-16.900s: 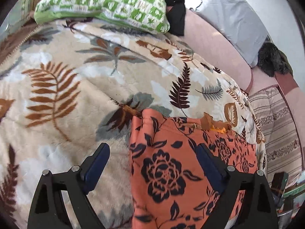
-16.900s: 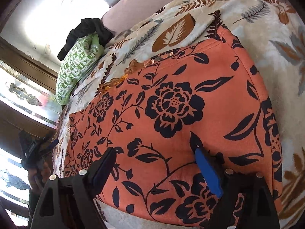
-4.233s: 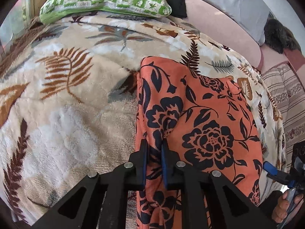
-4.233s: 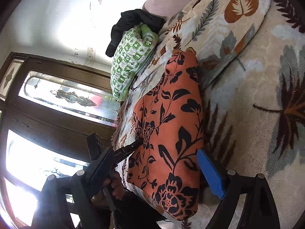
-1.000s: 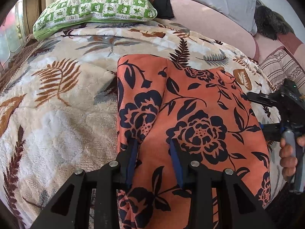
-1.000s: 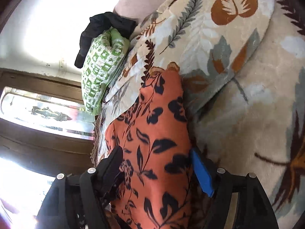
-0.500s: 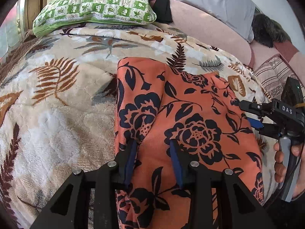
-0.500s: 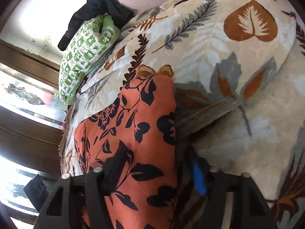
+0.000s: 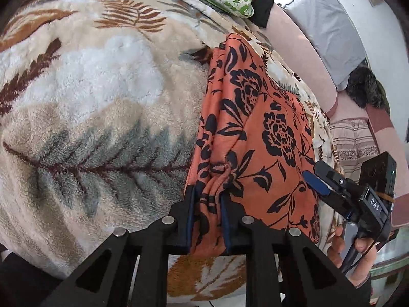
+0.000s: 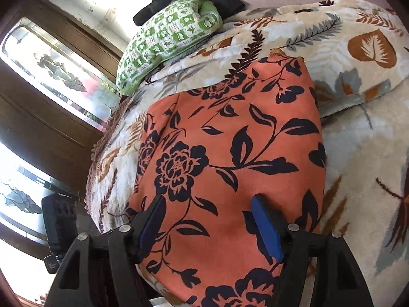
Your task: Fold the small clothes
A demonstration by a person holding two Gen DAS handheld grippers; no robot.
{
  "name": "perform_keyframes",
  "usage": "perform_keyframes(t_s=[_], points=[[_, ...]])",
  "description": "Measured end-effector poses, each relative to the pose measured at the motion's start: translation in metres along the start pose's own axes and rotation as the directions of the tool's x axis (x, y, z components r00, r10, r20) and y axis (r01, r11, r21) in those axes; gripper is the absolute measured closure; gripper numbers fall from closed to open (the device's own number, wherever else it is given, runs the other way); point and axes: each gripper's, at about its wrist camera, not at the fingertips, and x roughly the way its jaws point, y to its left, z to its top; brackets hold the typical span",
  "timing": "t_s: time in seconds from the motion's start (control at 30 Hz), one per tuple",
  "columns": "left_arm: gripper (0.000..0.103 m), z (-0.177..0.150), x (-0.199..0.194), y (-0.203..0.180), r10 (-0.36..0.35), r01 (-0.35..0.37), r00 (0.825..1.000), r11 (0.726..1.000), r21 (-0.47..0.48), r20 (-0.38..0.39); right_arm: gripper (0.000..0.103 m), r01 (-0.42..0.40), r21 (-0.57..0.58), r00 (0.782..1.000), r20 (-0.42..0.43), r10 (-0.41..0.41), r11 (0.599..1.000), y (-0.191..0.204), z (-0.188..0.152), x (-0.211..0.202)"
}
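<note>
I see an orange garment (image 9: 255, 138) printed with black flowers and leaves. It lies on a cream blanket (image 9: 102, 89) patterned with brown, rust and grey-blue leaves and ferns. The pillow (image 10: 168, 38) is checked green and white with small leaf prints. My grippers are black with blue pads (image 10: 267, 227).

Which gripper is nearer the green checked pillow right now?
Neither clearly; both work the near end of the orange floral garment, far from the green checked pillow. Left gripper is closing on its bunched edge; right gripper hovers open over it.
</note>
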Motion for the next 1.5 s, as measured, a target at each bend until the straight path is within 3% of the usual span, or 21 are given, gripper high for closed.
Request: perform_keyframes(t_s=[0.1, 0.17, 0.23, 0.3, 0.4, 0.47, 0.53, 0.63, 0.7, 0.83, 1.03, 1.23, 1.5], points=[[0.083, 0.0, -0.007, -0.023, 0.068, -0.069, 0.998, 0.993, 0.097, 0.016, 0.03, -0.006, 0.023, 1.0, -0.014, 0.007, 1.0, -0.001, 0.003, -0.003], [0.074, 0.005, -0.018, -0.036, 0.073, -0.079, 0.996, 0.989, 0.128, 0.049, 0.029, -0.025, 0.041, 1.0, -0.018, 0.026, 0.999, -0.005, 0.007, -0.001], [0.035, 0.019, -0.031, -0.05, 0.038, -0.055, 0.993, 0.987, 0.152, 0.115, 0.029, -0.036, 0.052, 0.999, -0.013, 0.037, 0.998, -0.007, 0.005, -0.002], [0.027, 0.04, -0.037, -0.063, 0.031, -0.07, 0.98, 0.979, 0.194, 0.197, 0.029, -0.037, 0.047, 0.999, -0.014, 0.038, 0.998, -0.007, 0.005, -0.001], [0.028, 0.085, -0.008, -0.069, -0.002, -0.03, 0.99, 0.974, 0.225, 0.139, 0.028, -0.039, 0.045, 0.999, -0.02, 0.04, 0.998, -0.005, 0.005, -0.001], [0.041, 0.11, 0.015, -0.062, -0.015, -0.005, 0.995, 0.98, 0.198, 0.1, 0.027, -0.046, 0.047, 0.999, -0.022, 0.047, 0.998, -0.005, 0.005, 0.0], [0.074, 0.129, 0.039, -0.053, -0.011, 0.002, 0.998, 0.987, 0.159, 0.059, 0.027, -0.058, 0.047, 0.998, -0.025, 0.059, 0.997, -0.006, 0.005, 0.0], [0.085, 0.145, 0.071, -0.037, 0.093, -0.094, 0.996, 0.984, 0.15, 0.014, 0.027, -0.069, 0.038, 0.997, -0.036, 0.07, 0.997, -0.007, 0.005, 0.001], [0.083, 0.148, 0.076, -0.025, 0.057, -0.058, 0.998, 0.995, 0.08, 0.008, 0.027, -0.079, 0.033, 0.996, -0.04, 0.08, 0.996, -0.008, 0.005, 0.001], [0.08, 0.136, 0.06, -0.046, 0.148, -0.16, 0.986, 0.972, 0.172, 0.079, 0.027, -0.078, 0.028, 0.996, -0.041, 0.08, 0.997, -0.009, 0.005, 0.003], [0.063, 0.105, 0.026, -0.069, 0.202, -0.241, 0.965, 0.933, 0.266, 0.164, 0.025, -0.077, 0.045, 0.996, -0.034, 0.079, 0.996, -0.008, 0.005, 0.0], [0.059, 0.076, 0.0, -0.077, 0.242, -0.304, 0.946, 0.894, 0.328, 0.217, 0.021, -0.067, 0.054, 0.997, -0.039, 0.069, 0.996, -0.005, 0.008, 0.003], [0.059, 0.058, -0.001, -0.075, 0.239, -0.301, 0.947, 0.891, 0.34, 0.213, 0.02, -0.069, 0.067, 0.996, -0.046, 0.072, 0.995, -0.005, 0.01, 0.006]])
